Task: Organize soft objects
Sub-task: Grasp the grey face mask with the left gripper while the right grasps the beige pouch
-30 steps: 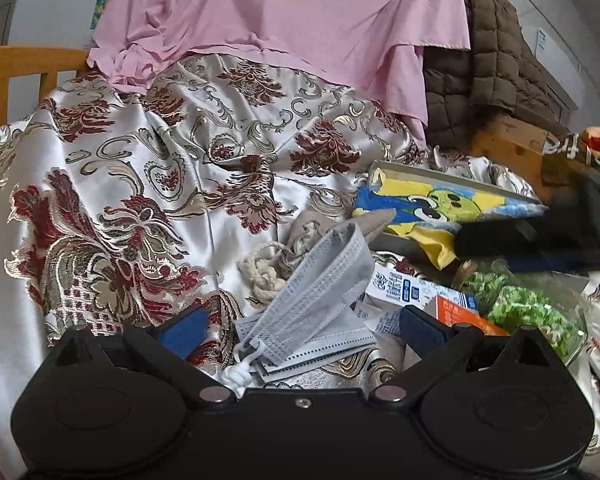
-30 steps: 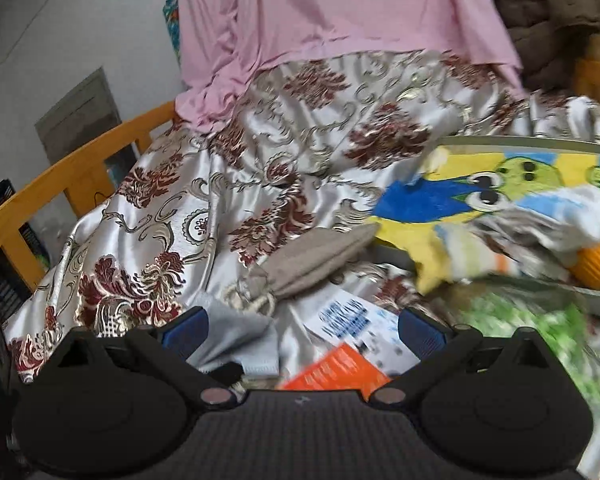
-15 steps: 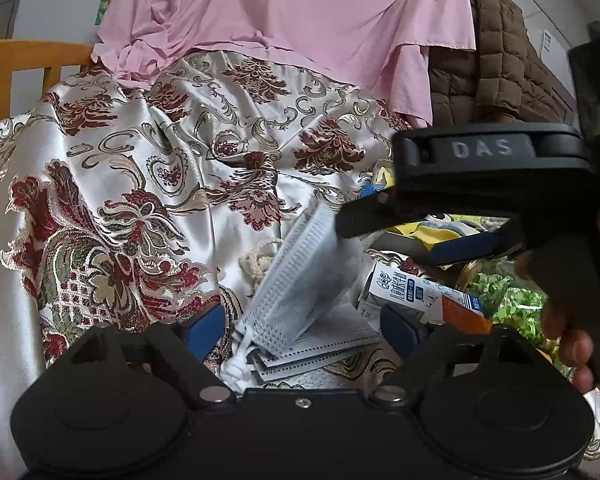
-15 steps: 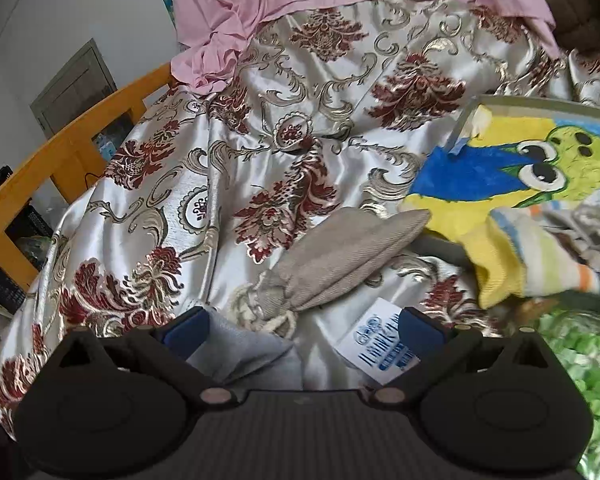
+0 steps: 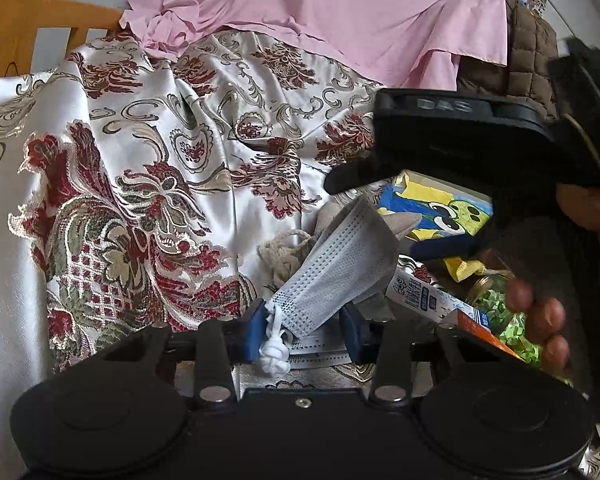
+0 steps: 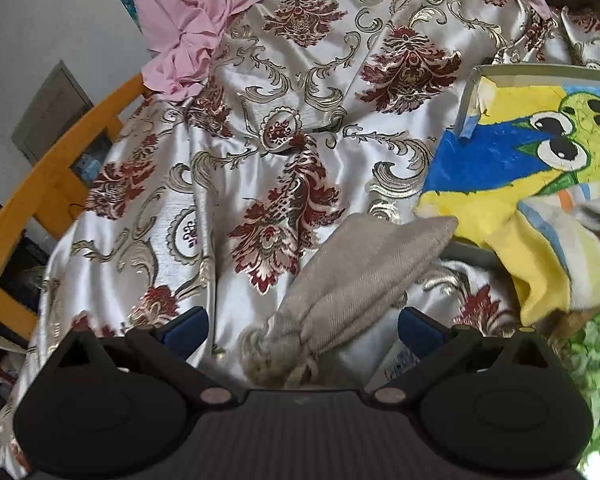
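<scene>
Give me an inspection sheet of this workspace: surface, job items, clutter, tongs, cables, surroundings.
Surface: shiny white satin cloth with red and gold floral pattern, creased.
Job's things: grey pleated face mask, tilted upward, more flat masks beneath; beige drawstring fabric pouch lying on the cloth; yellow-and-blue cartoon towel in a grey tray.
Clutter: white-and-orange printed carton; green patterned bag.
Tongs: left tongs closed around the mask's lower end; right tongs open, straddling the pouch's tied neck.
Cables: nothing seen.
Surroundings: pink draped sheet; brown quilted jacket; orange wooden rail.
</scene>
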Tool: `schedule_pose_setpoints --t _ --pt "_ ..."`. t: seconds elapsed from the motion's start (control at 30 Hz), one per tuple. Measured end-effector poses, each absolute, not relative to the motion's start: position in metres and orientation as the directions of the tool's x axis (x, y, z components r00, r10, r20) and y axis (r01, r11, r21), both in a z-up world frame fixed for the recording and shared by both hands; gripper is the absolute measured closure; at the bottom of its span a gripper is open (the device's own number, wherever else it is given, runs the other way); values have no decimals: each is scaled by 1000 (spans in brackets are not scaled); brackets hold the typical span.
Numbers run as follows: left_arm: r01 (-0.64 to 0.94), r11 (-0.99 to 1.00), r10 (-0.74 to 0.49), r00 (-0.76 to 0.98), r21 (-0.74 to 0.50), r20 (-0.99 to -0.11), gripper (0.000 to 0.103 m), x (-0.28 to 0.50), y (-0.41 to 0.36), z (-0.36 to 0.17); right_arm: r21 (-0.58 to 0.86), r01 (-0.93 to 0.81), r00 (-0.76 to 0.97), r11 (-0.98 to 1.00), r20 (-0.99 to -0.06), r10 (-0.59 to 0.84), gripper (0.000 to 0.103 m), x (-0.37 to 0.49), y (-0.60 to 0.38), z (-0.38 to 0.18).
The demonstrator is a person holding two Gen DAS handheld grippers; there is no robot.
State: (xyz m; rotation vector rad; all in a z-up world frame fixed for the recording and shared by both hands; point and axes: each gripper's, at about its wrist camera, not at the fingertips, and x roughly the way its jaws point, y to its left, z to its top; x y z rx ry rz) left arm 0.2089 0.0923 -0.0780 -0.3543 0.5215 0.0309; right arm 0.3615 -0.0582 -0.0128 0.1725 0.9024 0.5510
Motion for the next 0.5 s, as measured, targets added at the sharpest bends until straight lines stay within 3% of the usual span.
schedule_pose_setpoints --t 0.2,0.4,0.5 --pt "-95 939 -86 867 -332 -492 59 209 89 -79 317 -372 461 873 -753 470 2 378 -37 -22" --pt "-84 935 -101 868 -345 -486 58 209 89 -79 281 -363 465 888 -771 435 25 377 -34 -28" --pt "-77 934 -110 867 -349 -486 64 210 90 -79 295 -362 441 884 -782 441 27 376 -36 -32"
